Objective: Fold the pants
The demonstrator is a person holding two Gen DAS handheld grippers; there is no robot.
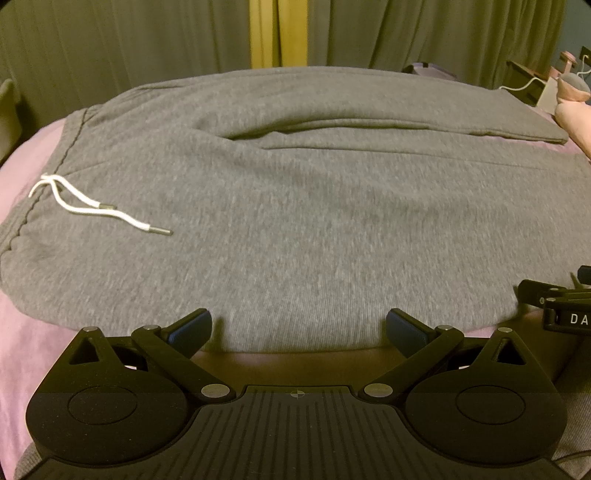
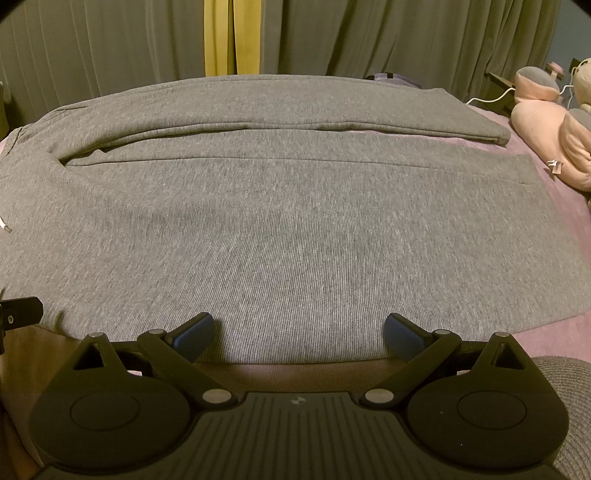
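Grey sweatpants lie flat on a pink bed sheet, waistband at the left with a white drawstring, both legs running to the right. They fill the right wrist view too. My left gripper is open and empty at the near edge of the pants, nearer the waistband. My right gripper is open and empty at the same near edge, further toward the leg ends. Each gripper's body shows at the edge of the other's view, the right one and the left one.
Grey-green curtains with a yellow strip hang behind the bed. Pink and grey plush toys lie at the far right by the leg cuffs. A white cable and a dark shelf stand behind them.
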